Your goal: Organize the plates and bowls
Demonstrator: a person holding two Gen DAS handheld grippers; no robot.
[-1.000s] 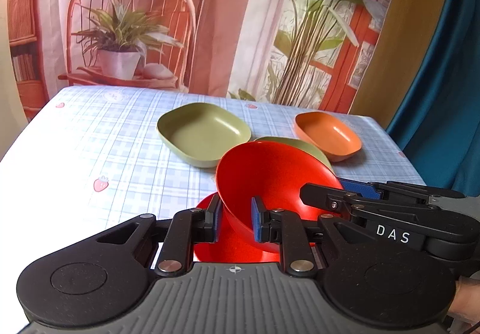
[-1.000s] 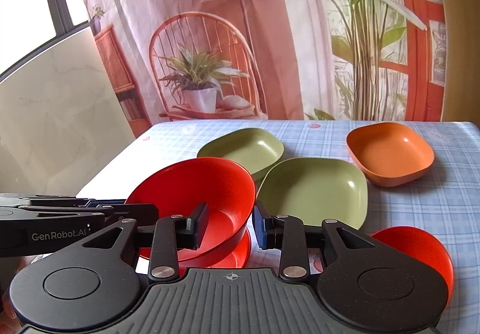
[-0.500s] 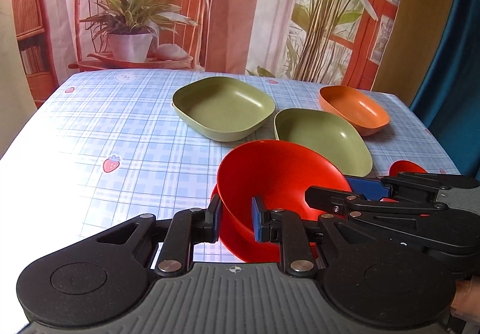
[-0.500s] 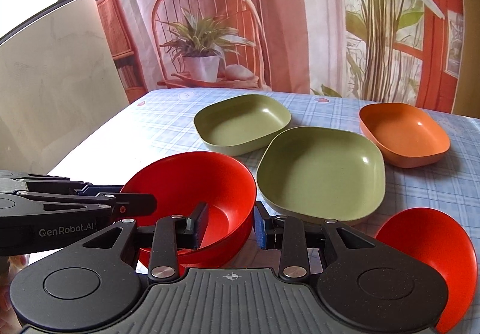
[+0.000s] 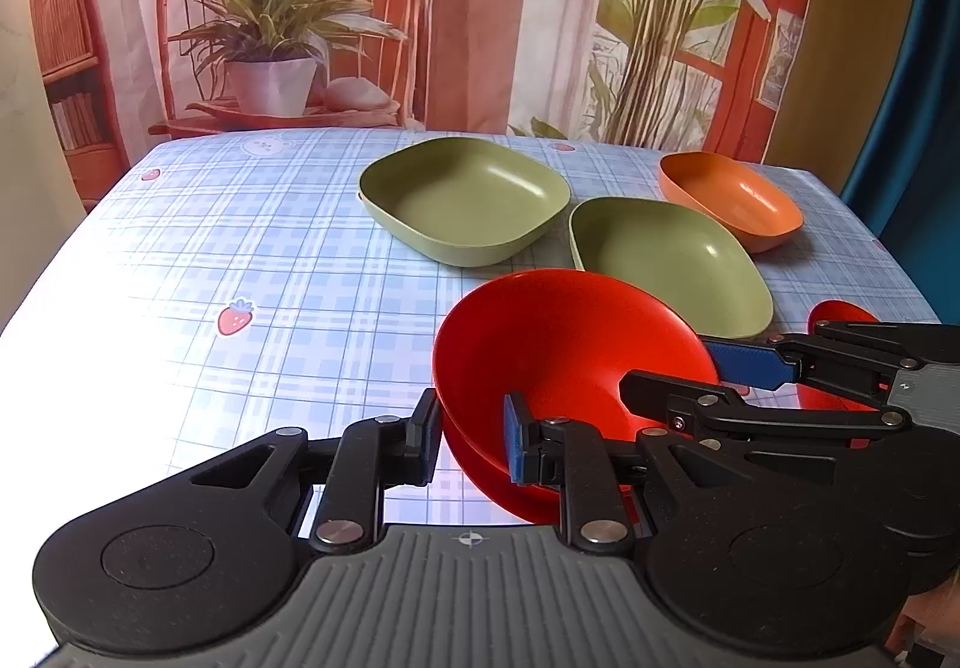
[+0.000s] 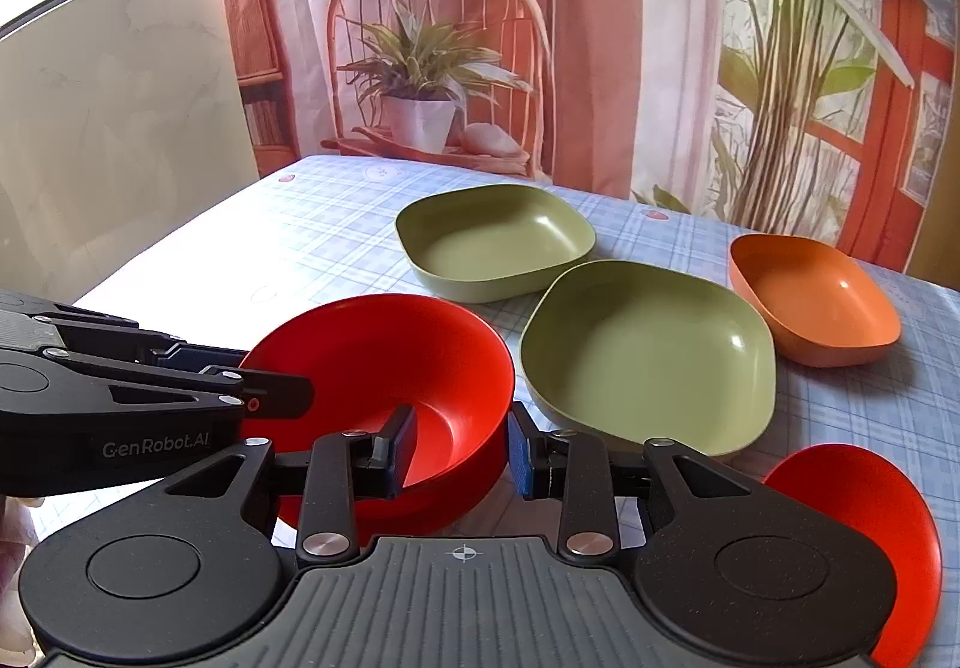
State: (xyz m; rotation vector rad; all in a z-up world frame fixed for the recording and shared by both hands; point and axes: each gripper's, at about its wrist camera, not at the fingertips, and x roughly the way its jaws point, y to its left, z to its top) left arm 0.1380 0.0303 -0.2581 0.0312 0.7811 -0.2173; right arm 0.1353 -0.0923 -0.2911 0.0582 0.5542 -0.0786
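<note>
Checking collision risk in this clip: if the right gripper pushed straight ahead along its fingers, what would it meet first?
The right gripper already straddles the red bowl's rim; beyond that, probably the nearer green dish, though depth is uncertain.
</note>
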